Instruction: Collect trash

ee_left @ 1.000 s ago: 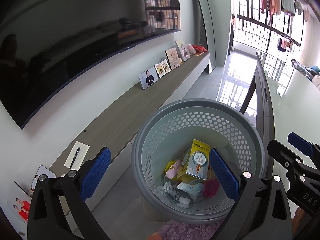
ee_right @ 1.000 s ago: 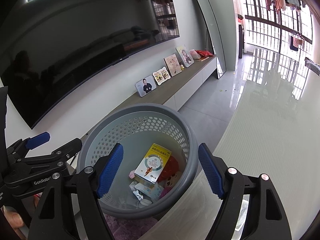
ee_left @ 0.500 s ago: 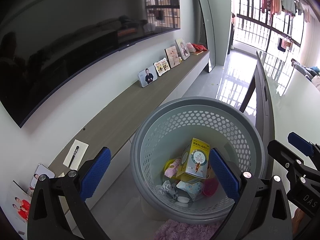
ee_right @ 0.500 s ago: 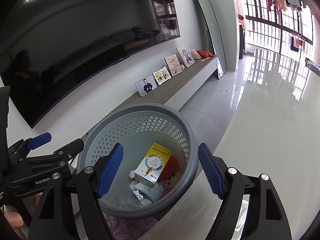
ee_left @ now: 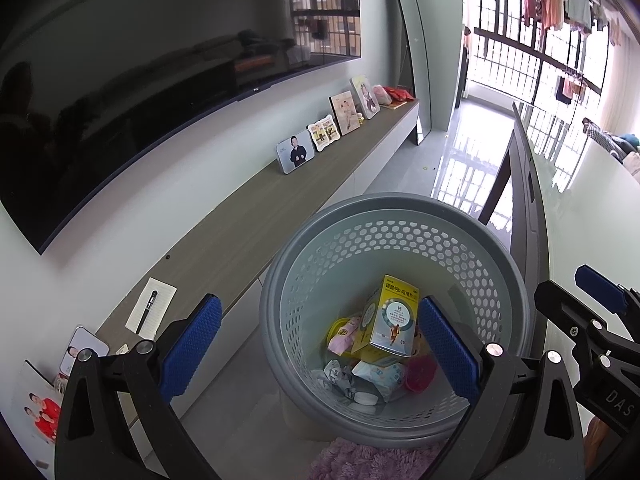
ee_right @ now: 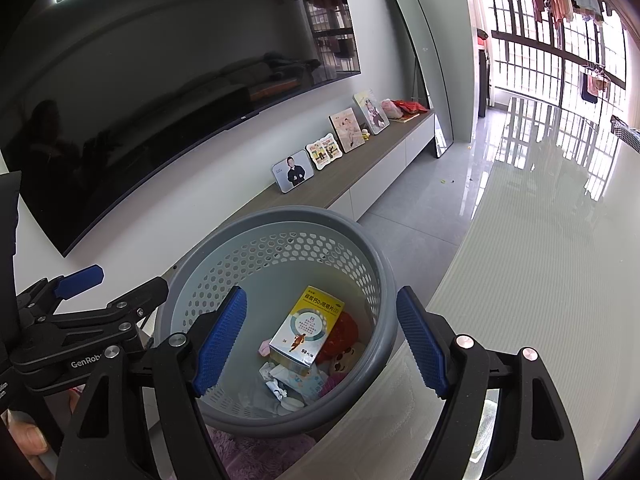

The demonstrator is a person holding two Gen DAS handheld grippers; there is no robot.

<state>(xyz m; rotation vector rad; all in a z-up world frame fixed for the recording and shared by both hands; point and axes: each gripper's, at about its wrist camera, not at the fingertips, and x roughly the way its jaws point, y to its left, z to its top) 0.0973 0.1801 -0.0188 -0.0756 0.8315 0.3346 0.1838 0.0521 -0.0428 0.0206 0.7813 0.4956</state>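
Observation:
A grey perforated basket (ee_left: 360,208) (ee_right: 280,216) stands on the floor below both grippers. Inside it lie a yellow and white medicine box (ee_left: 394,316) (ee_right: 306,330), crumpled wrappers (ee_left: 376,374) (ee_right: 296,384) and a red piece (ee_left: 418,372) (ee_right: 340,332). My left gripper (ee_left: 320,346) hangs open above the basket with nothing between its blue pads. My right gripper (ee_right: 320,336) is also open and empty over the basket. Each gripper shows at the edge of the other's view.
A long low wooden cabinet (ee_left: 248,216) runs along the wall under a big dark television (ee_left: 140,60), with photo frames (ee_left: 294,155), a notepad and pen (ee_left: 151,311). A pale glossy table (ee_right: 540,260) lies to the right. A purple fluffy mat (ee_left: 360,460) lies beside the basket.

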